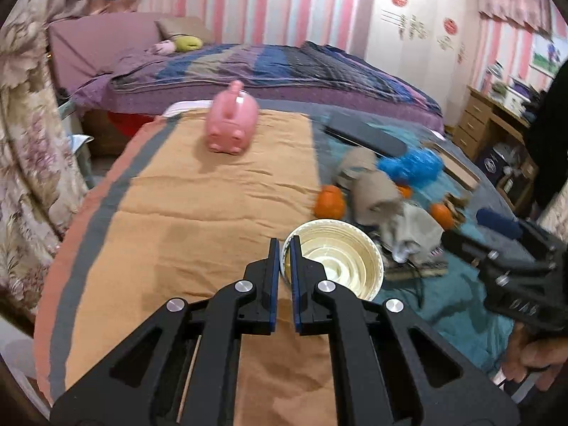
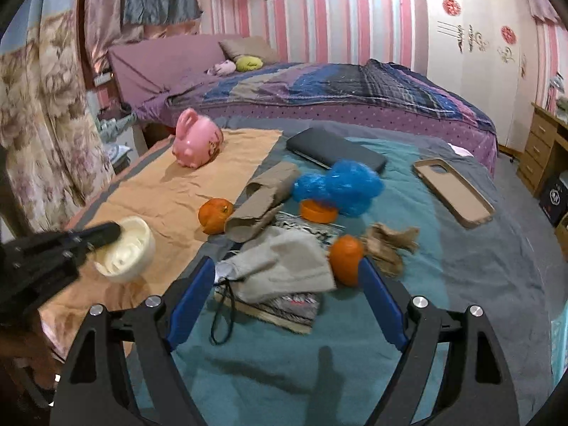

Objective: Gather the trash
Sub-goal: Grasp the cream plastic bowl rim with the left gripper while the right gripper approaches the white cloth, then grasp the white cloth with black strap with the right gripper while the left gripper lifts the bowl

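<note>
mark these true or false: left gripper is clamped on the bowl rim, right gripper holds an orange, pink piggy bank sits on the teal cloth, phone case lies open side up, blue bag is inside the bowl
1. The left gripper is clamped on the bowl rim: true.
2. The right gripper holds an orange: false, its jaws are open and empty.
3. The piggy bank sits on the teal cloth: false, it sits on the orange cloth.
4. The phone case lies open side up: true.
5. The blue bag is inside the bowl: false, it lies on the bed.
</note>
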{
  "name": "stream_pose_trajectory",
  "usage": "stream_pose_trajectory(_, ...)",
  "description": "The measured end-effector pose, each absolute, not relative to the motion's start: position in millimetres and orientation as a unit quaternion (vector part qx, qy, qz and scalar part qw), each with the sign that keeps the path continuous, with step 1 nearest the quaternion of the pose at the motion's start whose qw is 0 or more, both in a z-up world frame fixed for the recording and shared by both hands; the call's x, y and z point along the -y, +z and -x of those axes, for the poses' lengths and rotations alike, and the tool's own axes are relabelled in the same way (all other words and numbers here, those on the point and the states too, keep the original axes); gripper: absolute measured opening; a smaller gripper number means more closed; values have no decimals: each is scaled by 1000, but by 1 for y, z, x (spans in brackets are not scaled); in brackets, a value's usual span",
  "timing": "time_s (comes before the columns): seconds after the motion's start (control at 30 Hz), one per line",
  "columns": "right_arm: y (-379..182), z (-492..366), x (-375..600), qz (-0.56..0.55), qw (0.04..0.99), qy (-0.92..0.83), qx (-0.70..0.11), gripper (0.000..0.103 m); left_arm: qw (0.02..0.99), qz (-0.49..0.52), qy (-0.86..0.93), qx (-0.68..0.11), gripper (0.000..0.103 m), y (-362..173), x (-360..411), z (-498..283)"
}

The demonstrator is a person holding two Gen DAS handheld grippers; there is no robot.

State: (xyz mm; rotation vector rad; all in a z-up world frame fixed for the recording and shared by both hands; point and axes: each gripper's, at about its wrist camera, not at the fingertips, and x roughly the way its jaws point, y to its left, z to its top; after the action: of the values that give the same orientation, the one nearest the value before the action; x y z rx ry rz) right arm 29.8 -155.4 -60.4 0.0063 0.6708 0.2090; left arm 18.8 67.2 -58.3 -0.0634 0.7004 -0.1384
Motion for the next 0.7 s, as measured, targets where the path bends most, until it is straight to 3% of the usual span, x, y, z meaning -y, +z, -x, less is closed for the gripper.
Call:
stream_pose_trajectory(0.17, -77, -48, 141, -1, 928, 111, -357, 82, 938, 45, -56, -340, 5, -58, -78, -23)
stream_pose_trajectory(0.23, -87, -54, 131, 22, 921, 109, -374, 75, 938, 47, -58, -340, 5, -58, -78, -24)
stream_pose_trajectory(0.3, -94, -59, 125, 36, 913, 108, -393, 46, 938, 49, -61, -338, 5, -56, -77, -25)
stream_pose_trajectory(0.37, -93, -57, 124, 34, 914, 110, -389, 37, 939, 50, -65, -335, 5, -55, -74, -23)
stream_pose_trajectory(0.4, -89, -54, 125, 26, 915, 116, -385, 25, 939, 50, -67, -334, 5, -54, -73, -23)
stream_pose_trajectory(0.43, -88, -52, 126, 22, 916, 118, -382, 20, 939, 51, -69, -332, 5, -53, -72, -22)
stream_pose_trajectory(0.7, -58, -23, 145, 3, 933, 139, -333, 16, 943, 62, -81, -316, 5, -40, -66, -18)
